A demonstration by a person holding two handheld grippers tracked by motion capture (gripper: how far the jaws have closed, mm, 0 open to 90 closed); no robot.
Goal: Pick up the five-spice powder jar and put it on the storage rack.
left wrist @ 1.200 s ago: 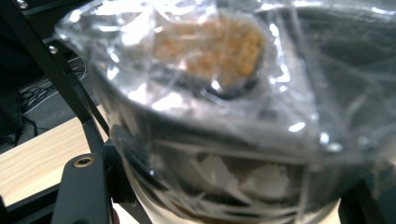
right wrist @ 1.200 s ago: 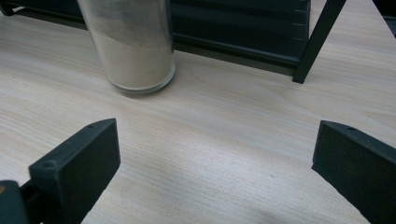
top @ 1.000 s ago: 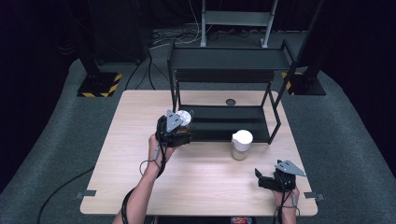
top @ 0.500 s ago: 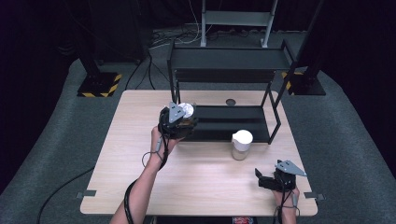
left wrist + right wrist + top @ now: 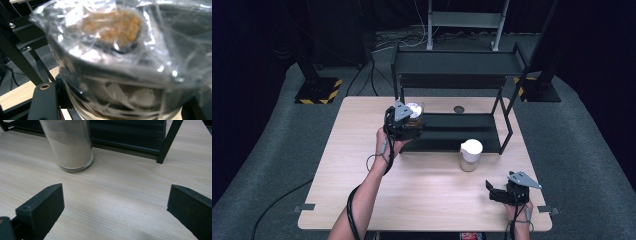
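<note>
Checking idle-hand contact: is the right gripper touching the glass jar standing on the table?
Apart. The right gripper view shows the right gripper with open jaws and bare table between them and the jar.

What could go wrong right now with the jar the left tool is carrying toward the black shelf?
1. The left tool grips the clear jar with a crinkly plastic-wrap cover; slippery film may let it slide.
2. The jar hangs close to the black metal shelf rack's post and could knock it.
3. The white-lidded glass jar of beige powder stands nearby, easily bumped.
</note>
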